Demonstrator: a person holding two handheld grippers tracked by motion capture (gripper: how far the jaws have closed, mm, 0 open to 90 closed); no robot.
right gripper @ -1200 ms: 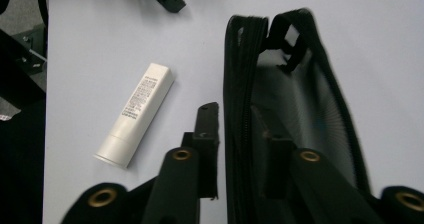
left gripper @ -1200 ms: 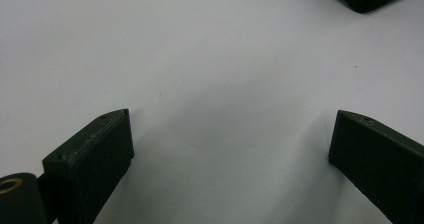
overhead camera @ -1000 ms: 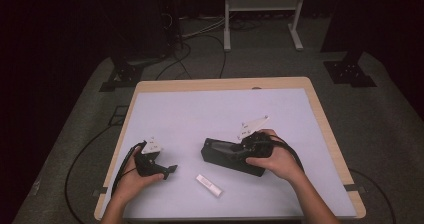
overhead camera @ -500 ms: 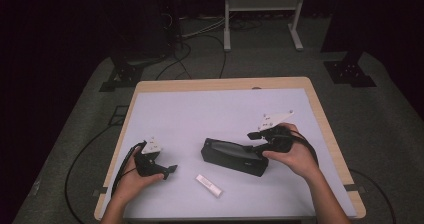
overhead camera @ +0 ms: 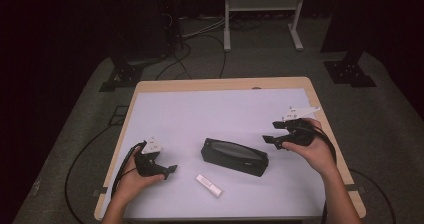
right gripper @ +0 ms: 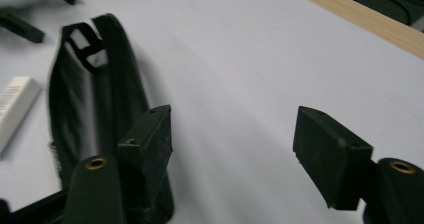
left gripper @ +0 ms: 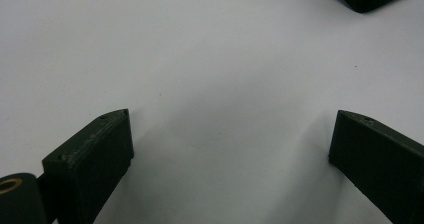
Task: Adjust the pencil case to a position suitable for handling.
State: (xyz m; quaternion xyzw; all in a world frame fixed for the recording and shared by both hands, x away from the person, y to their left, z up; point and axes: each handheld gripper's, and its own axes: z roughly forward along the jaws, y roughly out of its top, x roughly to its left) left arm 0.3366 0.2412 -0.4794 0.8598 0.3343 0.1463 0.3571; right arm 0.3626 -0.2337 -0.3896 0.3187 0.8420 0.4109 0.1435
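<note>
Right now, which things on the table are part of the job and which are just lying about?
In play:
- black pouch, mid-table, nearest the right gripper
- small white stick, on the table in front of the pouch
- left gripper, open over bare table

Lying about:
- cables on the floor
- white stand behind the table

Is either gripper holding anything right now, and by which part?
Nothing is held. The left gripper and right gripper both have open jaws with only table between them; the black pouch lies free.
</note>
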